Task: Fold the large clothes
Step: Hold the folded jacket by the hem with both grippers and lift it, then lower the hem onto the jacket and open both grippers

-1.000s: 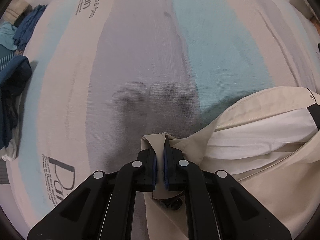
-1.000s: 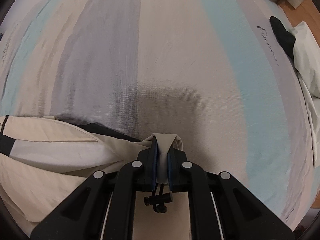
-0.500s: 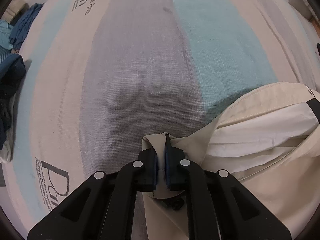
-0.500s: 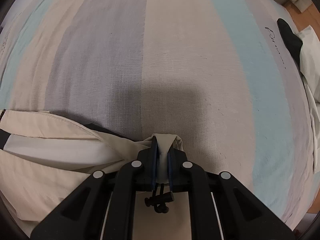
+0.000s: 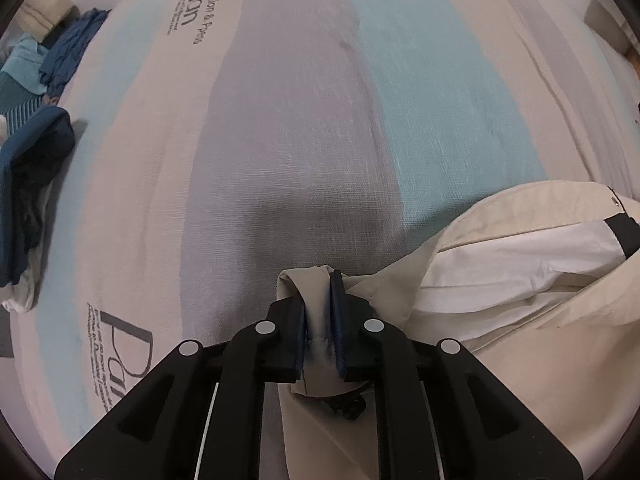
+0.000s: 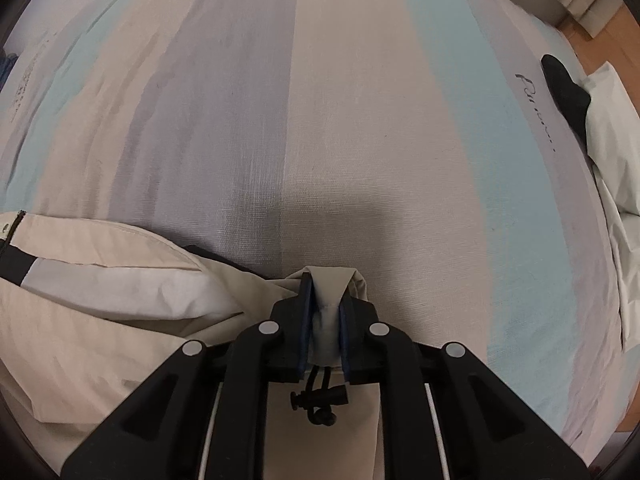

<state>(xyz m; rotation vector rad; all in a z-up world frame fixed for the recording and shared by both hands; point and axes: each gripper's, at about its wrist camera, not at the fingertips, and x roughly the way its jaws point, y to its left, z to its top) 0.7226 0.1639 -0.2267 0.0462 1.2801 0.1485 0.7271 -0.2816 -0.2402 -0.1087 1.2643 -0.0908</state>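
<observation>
A large beige jacket (image 5: 520,320) with a white lining and a black trim lies on a striped bed. In the left wrist view it spreads to the right of my left gripper (image 5: 318,312), which is shut on a bunched beige corner of it. In the right wrist view the jacket (image 6: 100,312) spreads to the left of my right gripper (image 6: 324,312), which is shut on another beige corner. A black cord toggle (image 6: 320,400) hangs under the right gripper. Both held corners sit just above the bedsheet.
The bedsheet (image 5: 320,100) has grey, blue and beige stripes with printed lettering. A pile of blue clothes (image 5: 36,112) lies at the left edge. A black sock (image 6: 568,92) and white bedding (image 6: 612,140) lie at the right edge, with wooden floor beyond.
Both grippers have moved forward over the sheet with the jacket corners still held. Both pairs of jaws have eased slightly apart around the cloth.
</observation>
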